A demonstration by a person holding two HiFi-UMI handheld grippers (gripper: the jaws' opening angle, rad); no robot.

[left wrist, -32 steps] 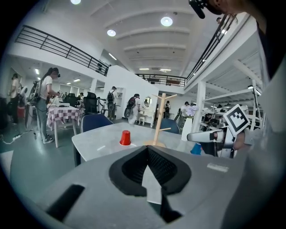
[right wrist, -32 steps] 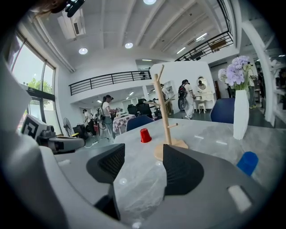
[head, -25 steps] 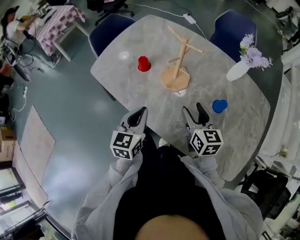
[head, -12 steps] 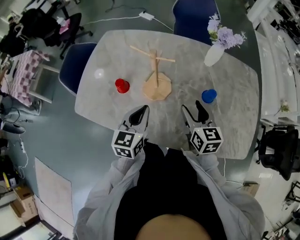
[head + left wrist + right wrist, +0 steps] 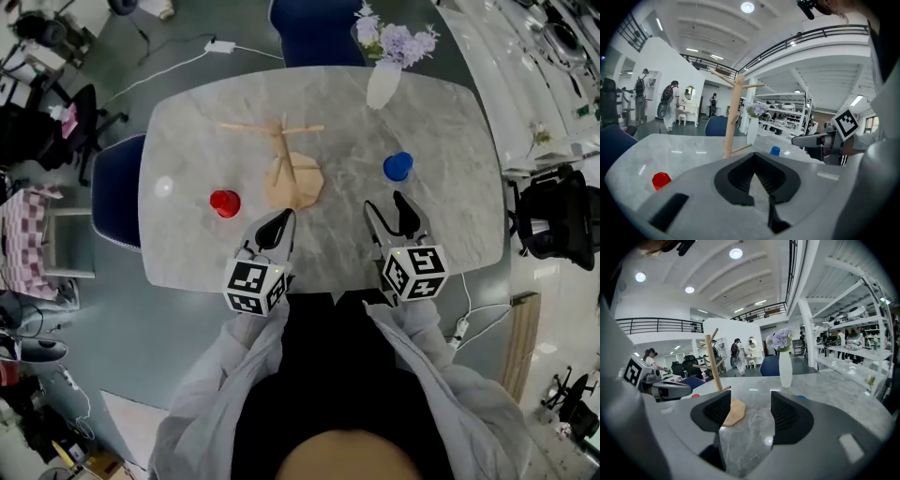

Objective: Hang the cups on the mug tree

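While vase (image 5: pixel 382 86) holds flowers (image 5: pixel 395 40), red cup (image 5: pixel 224 202), blue cup (image 5: pixel 397 166) on table (image 5: pixel 452 202).

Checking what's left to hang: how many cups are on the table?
2: red cup left of the mug tree, blue cup right of it; none seems hidden.

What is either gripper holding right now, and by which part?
Nothing. The left gripper is shut and empty; the right gripper is open with only table between its jaws. Red cup and blue cup sit untouched.
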